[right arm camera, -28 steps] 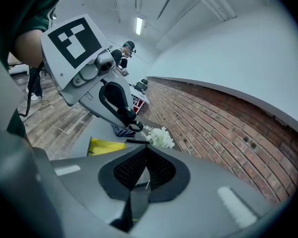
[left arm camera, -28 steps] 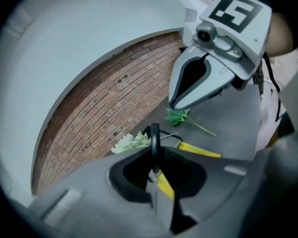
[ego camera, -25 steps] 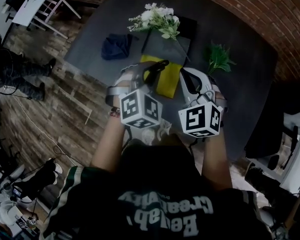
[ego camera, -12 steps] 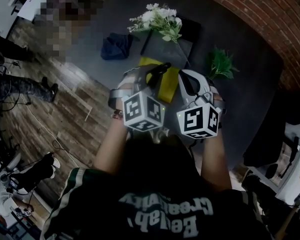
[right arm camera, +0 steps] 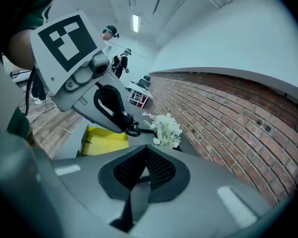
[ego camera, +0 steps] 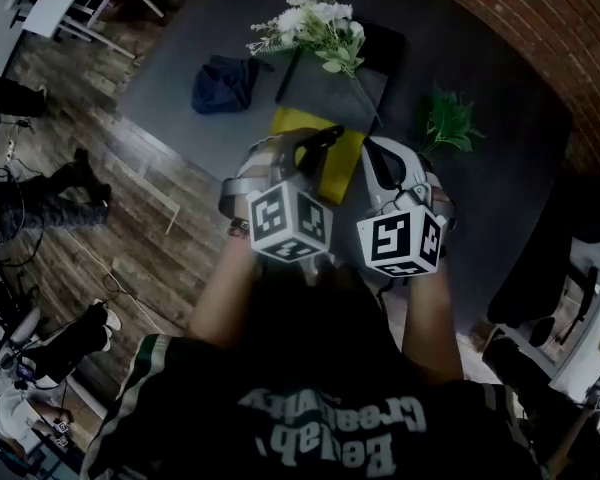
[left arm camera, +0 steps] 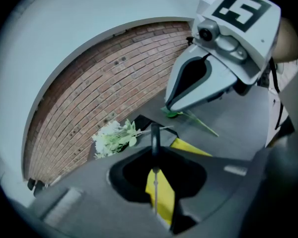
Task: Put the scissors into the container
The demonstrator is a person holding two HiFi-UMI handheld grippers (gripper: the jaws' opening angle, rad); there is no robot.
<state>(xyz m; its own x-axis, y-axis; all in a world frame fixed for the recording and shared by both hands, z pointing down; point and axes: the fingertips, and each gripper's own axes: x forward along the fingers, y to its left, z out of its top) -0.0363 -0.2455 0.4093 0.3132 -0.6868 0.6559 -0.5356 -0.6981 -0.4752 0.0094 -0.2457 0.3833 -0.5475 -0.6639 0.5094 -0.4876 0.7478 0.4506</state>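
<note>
Black-handled scissors are clamped in my left gripper, which is shut on them. In the left gripper view they stand edge-on between the jaws, with the handle above the thin blade. They hang over the near part of the yellow container, which lies open on the dark table. My right gripper hovers just to the right, shut with nothing in it, its mesh pads meeting. The right gripper view shows the left gripper, the scissor loops and the yellow container below them.
A bunch of white flowers lies on a dark flat tray behind the container. A green sprig lies to the right and a blue cloth to the left. The table's left edge drops to wooden floor; a brick wall runs behind.
Both grippers have sunk a little together toward the table and the yellow container. The scissors stay in the left gripper's hold.
</note>
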